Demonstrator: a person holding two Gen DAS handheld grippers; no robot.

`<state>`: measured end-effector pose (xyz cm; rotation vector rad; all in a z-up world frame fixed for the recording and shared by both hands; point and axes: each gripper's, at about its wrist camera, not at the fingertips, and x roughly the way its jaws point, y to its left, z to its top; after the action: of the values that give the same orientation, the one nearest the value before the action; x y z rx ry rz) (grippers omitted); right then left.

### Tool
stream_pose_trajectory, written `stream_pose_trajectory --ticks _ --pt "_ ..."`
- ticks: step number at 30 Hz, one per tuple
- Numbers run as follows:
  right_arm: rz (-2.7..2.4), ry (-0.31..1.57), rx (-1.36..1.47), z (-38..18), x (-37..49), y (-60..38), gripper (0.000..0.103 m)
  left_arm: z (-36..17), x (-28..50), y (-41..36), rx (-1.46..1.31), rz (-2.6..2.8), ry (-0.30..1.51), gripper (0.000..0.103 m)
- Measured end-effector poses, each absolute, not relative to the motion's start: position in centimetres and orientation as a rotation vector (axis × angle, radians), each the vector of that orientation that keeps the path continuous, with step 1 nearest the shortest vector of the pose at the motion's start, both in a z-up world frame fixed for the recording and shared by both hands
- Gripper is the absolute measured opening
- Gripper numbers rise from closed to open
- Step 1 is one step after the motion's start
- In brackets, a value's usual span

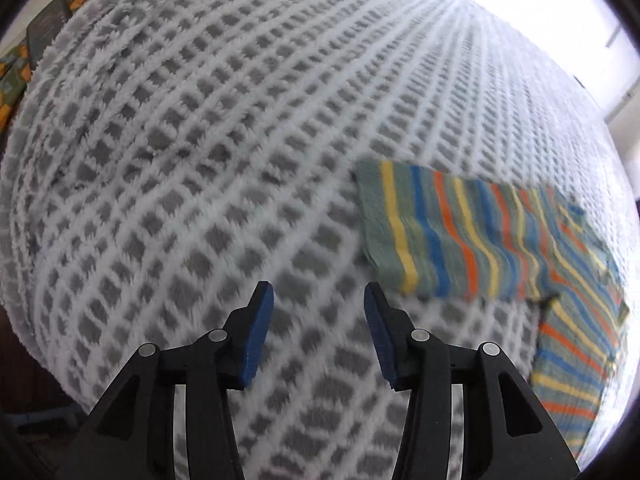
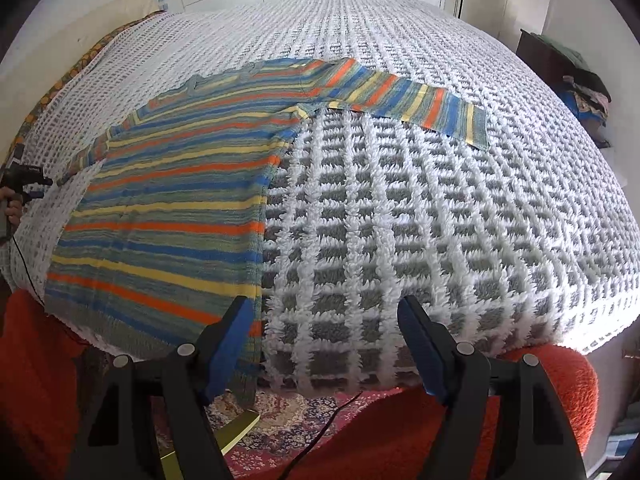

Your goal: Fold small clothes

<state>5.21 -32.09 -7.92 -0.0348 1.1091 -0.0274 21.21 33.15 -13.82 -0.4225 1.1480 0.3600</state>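
No legible text or labels anywhere.

Each handheld gripper, left [image 1: 319,300] and right [image 2: 326,316], carries two matte black plastic fingers [image 1: 424,360] faced with ribbed blue pads [image 1: 260,336] and jointed by round silver pivot pins [image 1: 419,335]. A thin black cable [image 2: 24,264] trails from the left device, seen at the right view's edge.
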Motion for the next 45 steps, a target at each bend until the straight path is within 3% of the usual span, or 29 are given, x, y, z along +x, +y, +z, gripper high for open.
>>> stream_pose_trajectory --ticks 9,13,16,17,18,19,20,21,27,33,34,35,36,38,45 --pt "0.29 1.36 0.424 -12.0 5.8 -34.0 0.074 -16.3 10.5 11.6 -0.172 -0.302 1.351 0.052" --pt "0.347 1.437 0.321 -13.6 5.9 -32.0 0.071 -17.8 9.5 9.0 -0.088 -0.251 1.365 0.052" --pt "0.341 1.487 0.251 -15.0 6.0 -30.9 0.07 -18.2 9.1 8.9 -0.141 -0.238 1.362 0.061" --pt "0.354 1.502 0.243 -15.5 6.0 -30.4 0.067 -18.3 8.9 8.9 -0.157 -0.243 1.365 0.065" --pt "0.37 1.518 0.229 -15.9 6.0 -30.0 0.057 -18.1 8.4 9.3 -0.155 -0.245 1.368 0.065" --pt "0.395 1.53 0.22 -16.2 6.0 -29.5 0.045 -18.2 9.1 8.7 -0.135 -0.244 1.373 0.045" --pt "0.415 1.534 0.218 -16.3 6.1 -29.3 0.01 -18.3 9.1 8.5 -0.125 -0.243 1.388 0.003" --pt "0.414 1.533 0.211 -16.3 6.1 -29.1 0.006 -18.2 9.3 8.8 -0.159 -0.253 1.409 0.002" --pt "0.456 1.453 0.23 -11.7 5.2 -29.9 0.005 -15.3 6.9 9.5 -0.227 -0.356 1.406 0.002" --pt "0.37 1.51 0.188 -13.4 4.8 -31.5 0.008 -19.4 7.6 9.0 -0.171 -0.278 1.527 0.01" --pt "0.345 1.521 0.162 -13.9 4.8 -31.4 0.011 -19.3 7.5 8.9 -0.158 -0.268 1.526 0.012" --pt "0.312 1.532 0.116 -14.2 4.7 -31.1 0.026 -19.0 7.2 8.9 -0.142 -0.266 1.515 0.021" --pt "0.283 1.538 0.07 -14.2 4.5 -30.9 0.048 -18.5 6.8 8.9 -0.123 -0.262 1.502 0.028" --pt "0.256 1.507 0.055 -13.3 4.1 -31.4 0.065 -17.3 6.0 9.5 -0.08 -0.222 1.465 0.057" --pt "0.147 1.257 0.017 -7.0 4.6 -32.0 0.065 -12.7 7.2 12.7 -0.115 -0.089 1.251 0.061"
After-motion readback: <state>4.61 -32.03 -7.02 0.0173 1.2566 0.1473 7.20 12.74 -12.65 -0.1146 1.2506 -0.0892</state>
